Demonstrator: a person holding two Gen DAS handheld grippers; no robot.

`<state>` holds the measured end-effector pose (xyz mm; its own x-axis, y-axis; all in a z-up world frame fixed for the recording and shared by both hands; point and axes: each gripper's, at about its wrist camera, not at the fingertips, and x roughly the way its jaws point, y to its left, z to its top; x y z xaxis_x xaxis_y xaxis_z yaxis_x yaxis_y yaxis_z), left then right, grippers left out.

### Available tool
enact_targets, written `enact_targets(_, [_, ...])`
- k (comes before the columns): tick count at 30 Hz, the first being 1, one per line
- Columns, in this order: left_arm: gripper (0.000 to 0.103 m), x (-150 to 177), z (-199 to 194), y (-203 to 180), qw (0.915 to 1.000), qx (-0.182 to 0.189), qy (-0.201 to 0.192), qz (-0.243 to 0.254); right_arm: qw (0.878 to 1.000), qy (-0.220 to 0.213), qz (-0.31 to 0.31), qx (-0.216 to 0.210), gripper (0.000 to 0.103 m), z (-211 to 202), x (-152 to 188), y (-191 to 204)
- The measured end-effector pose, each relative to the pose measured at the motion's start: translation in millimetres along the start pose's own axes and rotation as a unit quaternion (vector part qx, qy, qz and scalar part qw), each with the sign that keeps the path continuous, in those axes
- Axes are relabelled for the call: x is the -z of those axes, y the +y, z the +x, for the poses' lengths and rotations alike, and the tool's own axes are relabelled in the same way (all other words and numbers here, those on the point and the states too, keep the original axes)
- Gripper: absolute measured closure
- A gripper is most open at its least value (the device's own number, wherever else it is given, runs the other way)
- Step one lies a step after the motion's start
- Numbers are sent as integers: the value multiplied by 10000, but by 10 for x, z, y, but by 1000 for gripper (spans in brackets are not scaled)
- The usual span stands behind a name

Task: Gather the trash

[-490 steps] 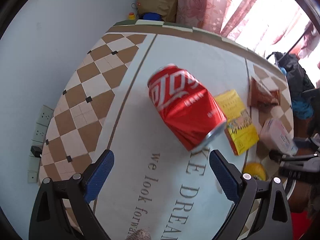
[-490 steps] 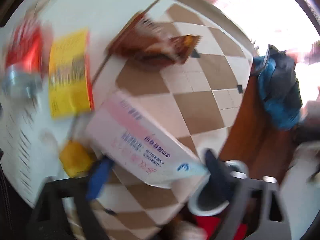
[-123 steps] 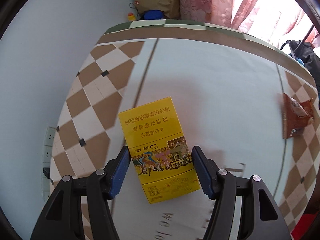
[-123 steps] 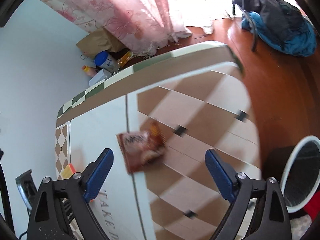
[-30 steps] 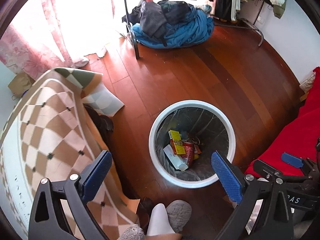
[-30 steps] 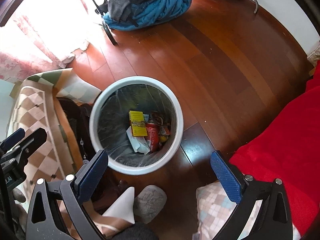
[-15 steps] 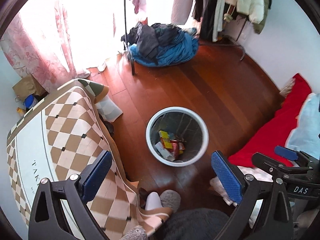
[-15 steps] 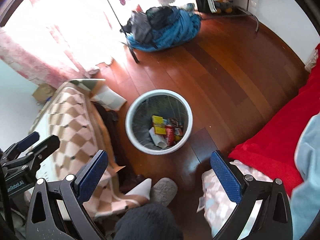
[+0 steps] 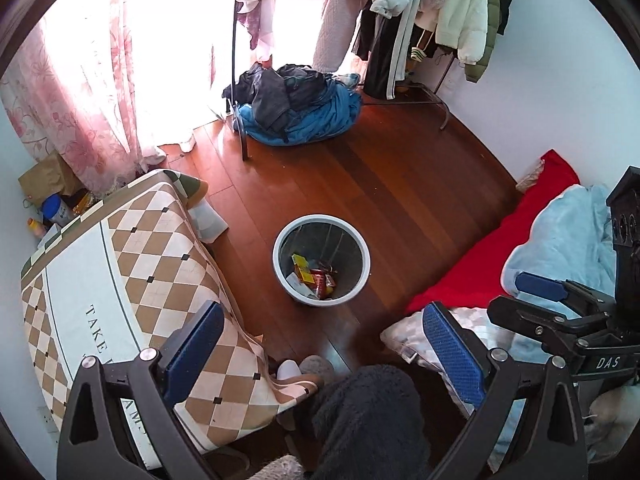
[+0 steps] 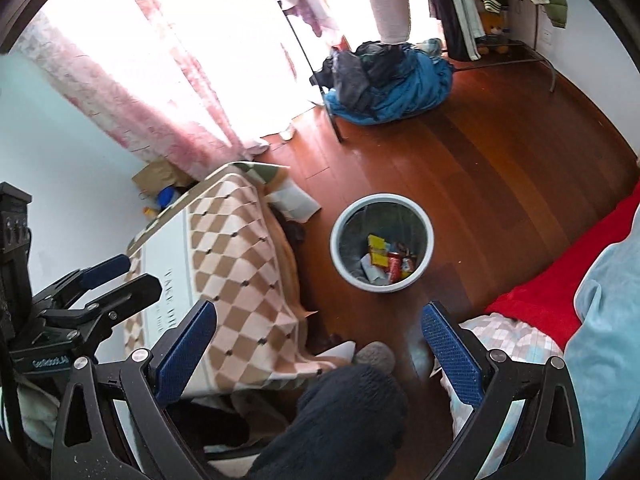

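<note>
A white round trash bin (image 9: 280,268) stands on the wooden floor; it also shows in the right wrist view (image 10: 338,258). Inside lie a yellow packet (image 9: 303,268), a red can (image 10: 394,266) and white and brown wrappers. My left gripper (image 9: 322,338) is open and empty, high above the floor and nearer than the bin. My right gripper (image 10: 320,336) is open and empty, equally high. Each gripper shows at the edge of the other's view. The table with the checkered cloth (image 9: 132,256) carries no trash that I can see.
A pile of blue and dark clothes (image 9: 296,108) lies by a clothes rack (image 9: 400,20) at the back. A red and light blue bed (image 9: 540,240) is on the right. Pink curtains (image 9: 80,80) hang at left. My legs and slippers (image 9: 316,366) are below.
Both grippers have risen well away from the bin, which now looks much smaller. Earlier the left gripper held the yellow packet on the table; that packet now lies in the bin.
</note>
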<state>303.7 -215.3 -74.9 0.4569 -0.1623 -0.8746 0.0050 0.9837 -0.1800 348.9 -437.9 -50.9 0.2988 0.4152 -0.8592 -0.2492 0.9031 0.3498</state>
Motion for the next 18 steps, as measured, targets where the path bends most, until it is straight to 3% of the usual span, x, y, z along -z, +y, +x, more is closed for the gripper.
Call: enact_targets(18, [1,-57,-227,158,9995,317,4,-93,9994,236,-57,-240,0,-153,-104,131])
